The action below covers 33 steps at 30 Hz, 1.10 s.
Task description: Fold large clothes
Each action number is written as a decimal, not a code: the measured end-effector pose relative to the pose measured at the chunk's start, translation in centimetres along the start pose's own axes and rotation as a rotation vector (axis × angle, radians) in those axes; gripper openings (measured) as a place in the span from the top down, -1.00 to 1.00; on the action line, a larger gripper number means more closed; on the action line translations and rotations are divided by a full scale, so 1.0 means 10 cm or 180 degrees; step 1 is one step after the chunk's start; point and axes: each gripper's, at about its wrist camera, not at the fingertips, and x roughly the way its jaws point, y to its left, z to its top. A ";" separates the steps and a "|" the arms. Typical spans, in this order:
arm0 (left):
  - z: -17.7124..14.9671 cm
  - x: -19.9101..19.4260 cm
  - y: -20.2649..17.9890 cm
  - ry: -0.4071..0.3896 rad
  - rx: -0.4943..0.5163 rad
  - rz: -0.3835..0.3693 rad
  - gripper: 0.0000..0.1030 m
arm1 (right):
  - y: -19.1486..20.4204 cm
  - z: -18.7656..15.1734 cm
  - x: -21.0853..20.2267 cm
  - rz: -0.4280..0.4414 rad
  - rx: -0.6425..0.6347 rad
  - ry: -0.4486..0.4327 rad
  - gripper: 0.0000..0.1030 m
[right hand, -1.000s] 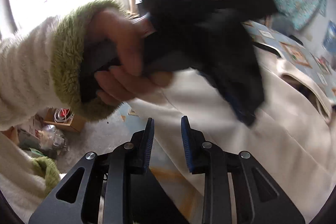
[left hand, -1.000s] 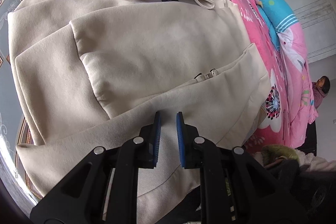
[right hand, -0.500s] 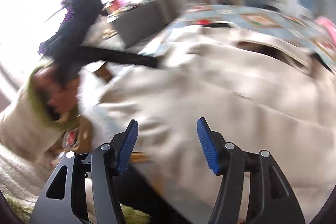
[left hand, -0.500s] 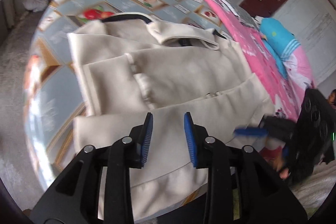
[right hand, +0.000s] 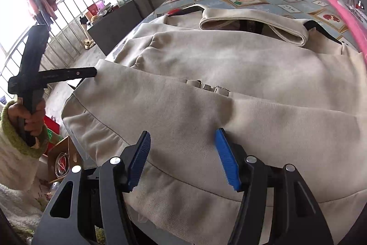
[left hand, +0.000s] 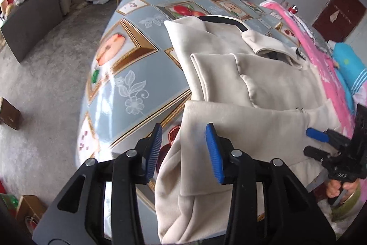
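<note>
I see the cream coat (left hand: 263,88) lying flat on the surface (left hand: 128,75), which has a patterned blue cloth, its collar at the far end and its hem hanging over the near edge. My left gripper (left hand: 183,148) sits at the coat's left corner by the hem; its jaws have just been opening and stand partly apart, one blue pad over the bare cloth, the other over the fabric, not pinching it. My right gripper (right hand: 183,157) hovers over the lower part of the coat, jaws fairly wide, fabric beneath them but not clamped. A pink blanket (left hand: 321,56) lies along the coat's right side.
</note>
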 end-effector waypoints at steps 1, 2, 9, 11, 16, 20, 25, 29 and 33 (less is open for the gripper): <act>0.03 0.05 0.05 0.0035 -0.0073 -0.0097 0.26 | -0.01 0.00 0.00 0.0018 0.0013 -0.0003 -0.13; 0.05 0.07 0.10 0.0050 -0.0139 -0.0187 0.26 | -0.01 -0.01 -0.01 0.0031 0.0025 -0.0008 -0.13; 0.10 0.20 0.28 0.0086 -0.0443 -0.0755 0.54 | 0.00 -0.02 -0.07 0.0081 0.0083 -0.0027 -0.13; 0.09 0.15 0.23 0.0030 -0.0369 -0.0785 0.69 | -0.02 -0.02 -0.07 0.0107 0.0118 -0.0033 -0.13; 0.04 -0.16 -0.03 -0.0267 0.0074 -0.0708 0.90 | -0.04 -0.02 -0.08 0.0144 0.0186 -0.0049 -0.13; -0.06 -0.49 -0.34 -0.0506 0.0496 -0.0584 0.90 | -0.07 0.00 -0.09 0.0198 0.0295 -0.0035 -0.13; -0.39 -0.78 -0.84 -0.0661 0.1073 -0.0423 0.90 | -0.17 0.08 -0.25 0.0558 0.0734 -0.0047 -0.13; -0.68 -0.84 -1.11 -0.0662 0.1372 -0.0338 0.90 | -0.17 0.16 -0.33 0.1375 0.1175 -0.0036 -0.13; -0.87 -0.81 -1.24 -0.0591 0.1600 -0.0227 0.90 | -0.11 0.16 0.01 0.2248 0.1816 0.0350 -0.13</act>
